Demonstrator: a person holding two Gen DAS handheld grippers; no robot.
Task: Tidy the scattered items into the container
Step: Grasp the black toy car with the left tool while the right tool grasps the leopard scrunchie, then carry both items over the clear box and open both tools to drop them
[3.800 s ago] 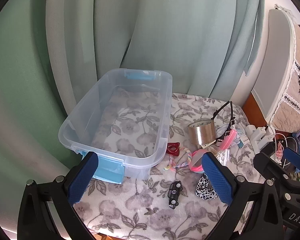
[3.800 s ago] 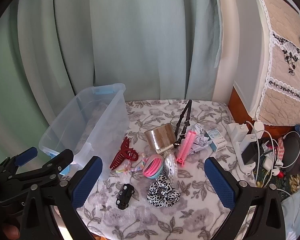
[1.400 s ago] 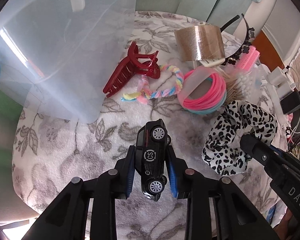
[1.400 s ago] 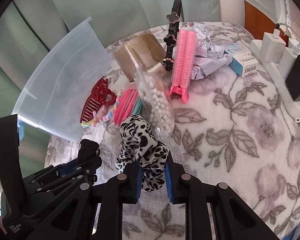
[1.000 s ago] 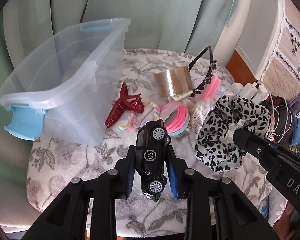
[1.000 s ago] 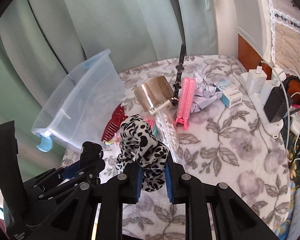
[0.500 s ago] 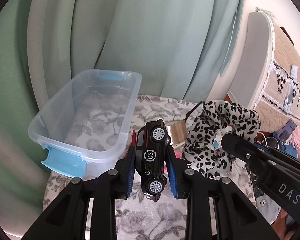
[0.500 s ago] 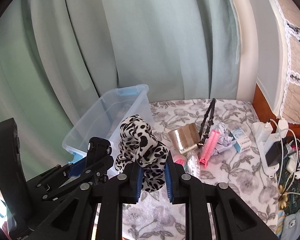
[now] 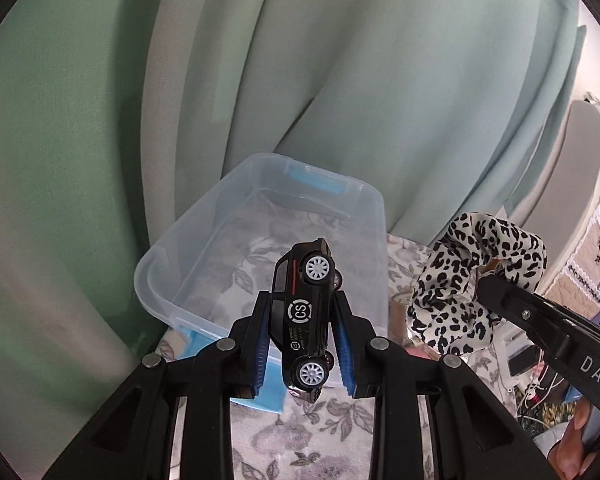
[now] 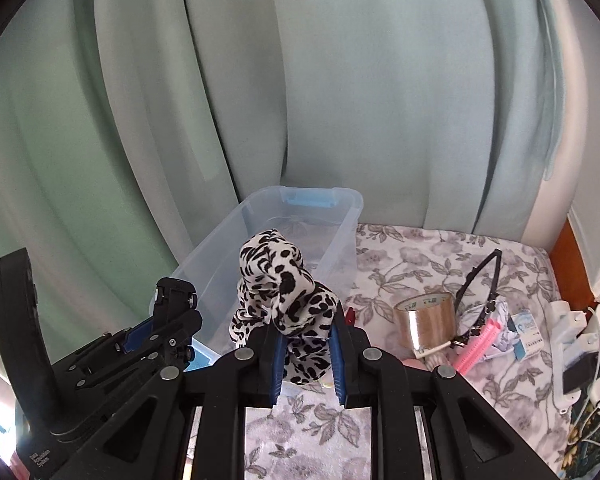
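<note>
Now both items hang near the clear container (image 9: 364,200), ready to go in.
Right gripper (image 10: 306,354) pinches the soft, light scrunchie (image 10: 284,300); left gripper (image 9: 302,344) clamps the small, hard, slippery toy car (image 9: 306,312) by its sides.

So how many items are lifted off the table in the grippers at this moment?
2. A black toy car is clamped in the left gripper in front of the clear plastic bin; a leopard-print fabric scrunchie is clamped in the right gripper.
</note>
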